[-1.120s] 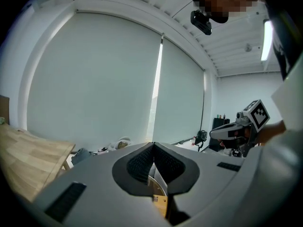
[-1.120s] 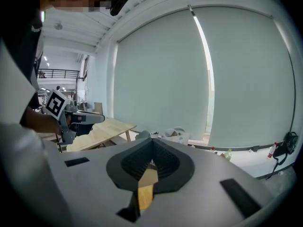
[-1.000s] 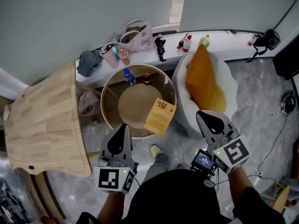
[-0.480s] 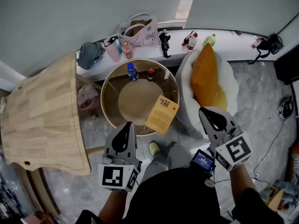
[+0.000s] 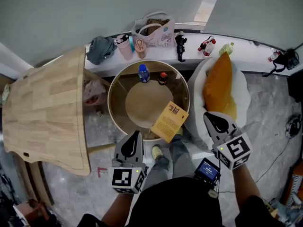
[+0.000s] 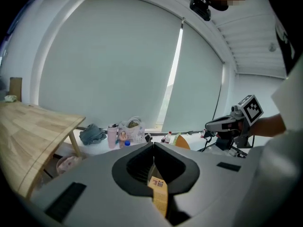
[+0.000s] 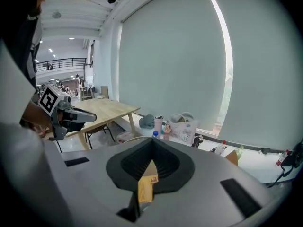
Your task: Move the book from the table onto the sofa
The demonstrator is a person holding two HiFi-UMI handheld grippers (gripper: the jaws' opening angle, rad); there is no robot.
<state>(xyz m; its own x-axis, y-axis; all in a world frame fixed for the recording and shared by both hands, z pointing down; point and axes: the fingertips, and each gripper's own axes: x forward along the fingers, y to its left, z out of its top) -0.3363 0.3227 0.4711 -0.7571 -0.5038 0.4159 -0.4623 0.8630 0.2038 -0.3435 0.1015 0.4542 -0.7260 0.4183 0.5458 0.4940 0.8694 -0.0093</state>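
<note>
The left gripper (image 5: pixel 137 134) and the right gripper (image 5: pixel 208 115) each had jaws pressed together on nothing. The book (image 5: pixel 170 122) lay between them on the near rim of the round table (image 5: pixel 115 82), ahead-right of the left gripper and left of the right. Its long axis slanted away and rightward. Neither gripper looked clearly nearer. The sofa (image 5: pixel 242 86) sat just beyond the right gripper.

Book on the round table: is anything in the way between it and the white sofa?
Nothing visible is. The book lies at the edge of the table, right beside the sofa. The blue bottle and the dark bottle stand on the far side, off that path. An orange cushion fills much of the seat.
</note>
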